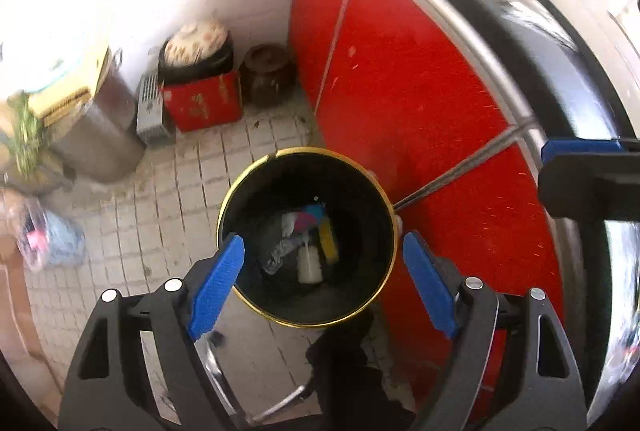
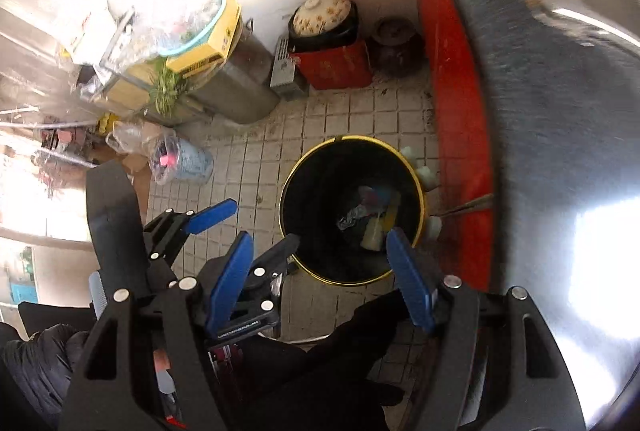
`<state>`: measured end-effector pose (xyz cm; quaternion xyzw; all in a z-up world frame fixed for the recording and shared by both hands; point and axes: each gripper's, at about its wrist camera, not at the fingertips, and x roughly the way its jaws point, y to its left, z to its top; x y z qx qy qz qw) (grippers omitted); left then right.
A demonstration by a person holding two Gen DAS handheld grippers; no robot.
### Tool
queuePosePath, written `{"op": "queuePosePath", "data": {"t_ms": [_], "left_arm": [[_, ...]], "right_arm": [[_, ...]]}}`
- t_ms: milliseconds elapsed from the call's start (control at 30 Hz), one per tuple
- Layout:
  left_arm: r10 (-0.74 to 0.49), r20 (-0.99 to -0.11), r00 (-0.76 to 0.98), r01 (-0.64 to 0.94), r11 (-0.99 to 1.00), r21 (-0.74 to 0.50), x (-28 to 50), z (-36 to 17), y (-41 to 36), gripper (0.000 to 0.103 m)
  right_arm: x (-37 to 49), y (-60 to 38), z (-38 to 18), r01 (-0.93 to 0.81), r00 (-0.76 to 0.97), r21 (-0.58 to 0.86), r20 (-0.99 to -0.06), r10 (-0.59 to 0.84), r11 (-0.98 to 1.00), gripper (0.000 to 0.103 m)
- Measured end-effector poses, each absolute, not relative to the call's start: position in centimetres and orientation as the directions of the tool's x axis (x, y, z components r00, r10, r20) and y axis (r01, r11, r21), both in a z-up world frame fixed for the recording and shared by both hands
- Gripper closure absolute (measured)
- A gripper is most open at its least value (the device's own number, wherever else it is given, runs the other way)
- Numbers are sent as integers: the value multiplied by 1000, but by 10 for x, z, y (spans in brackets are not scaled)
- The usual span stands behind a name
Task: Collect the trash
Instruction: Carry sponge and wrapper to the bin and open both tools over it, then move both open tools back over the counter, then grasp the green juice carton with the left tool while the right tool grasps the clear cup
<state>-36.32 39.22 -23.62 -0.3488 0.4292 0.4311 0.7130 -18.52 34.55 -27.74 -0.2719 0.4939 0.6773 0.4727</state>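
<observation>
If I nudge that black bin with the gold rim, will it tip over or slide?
The black bin looks tall with thin walls and holds only a few scraps, so it is probably light and would likely slide on the tiled floor. A push high on its rim might tip it. The red cabinet beside it could stop it.

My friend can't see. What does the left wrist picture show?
An open blue-padded left hand-held gripper hangs over a round black gold-rimmed trash bin holding a white plastic bottle and crumpled wrappers. It stands on a tiled floor beside a red cabinet.

One black trash bin (image 1: 240,223), two hand-held grippers, one red box (image 1: 204,103), one brown jar (image 1: 266,73), one metal canister (image 1: 100,135).
</observation>
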Motion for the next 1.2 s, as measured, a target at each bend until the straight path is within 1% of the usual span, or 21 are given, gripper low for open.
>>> {"op": "queuePosePath", "data": {"t_ms": [33,67,100,167,200,333,400,467,567,667,767,900,1033,1200], "left_arm": [[331,-907,259,-906,410,-108,-357,-227,388,22],[353,-898,262,-891,446,-85,-349,-213,382,21],[374,-887,271,-876,478,-66,-340,-199,377,20],[402,-859,316,-836,546,-52,-317,-169,364,16],[406,-845,348,-811,582,-54,-304,-155,356,16],[368,-796,481,-669,741,-61,-241,-107,319,14],[317,-769,555,-547,836,-51,-198,-85,287,14],[234,-750,619,-399,916,-44,-153,-67,248,13],[127,-736,666,-220,975,-31,-104,-51,196,13],[29,-724,689,-38,999,3,-65,-36,140,13],[-63,-717,695,120,992,29,-40,-26,89,13],[-119,-726,678,244,967,69,-23,-29,54,13],[-128,-747,653,313,943,112,-23,-42,38,13],[-114,-772,625,365,917,160,-14,-61,40,13]], "right_arm": [[-177,336,-268,-911,-396,410,-828,396,-55,35],[-164,320,-253,-915,-376,401,-817,437,-36,32],[-151,305,-241,-922,-349,388,-811,469,-15,28],[-124,271,-218,-932,-290,362,-796,531,34,25],[-111,255,-210,-934,-263,353,-791,553,61,24],[-44,159,-179,-921,-72,295,-770,634,254,22],[-18,110,-171,-896,34,262,-766,642,360,21],[7,57,-167,-849,131,244,-763,633,470,21],[38,-34,-169,-732,288,213,-764,577,647,21],[57,-114,-180,-593,375,221,-775,508,775,21],[62,-176,-194,-473,422,237,-784,455,848,21],[57,-242,-215,-334,456,249,-801,386,909,21],[46,-267,-236,-253,448,275,-817,364,928,21],[53,-286,-260,-163,413,309,-841,349,937,14]]}}
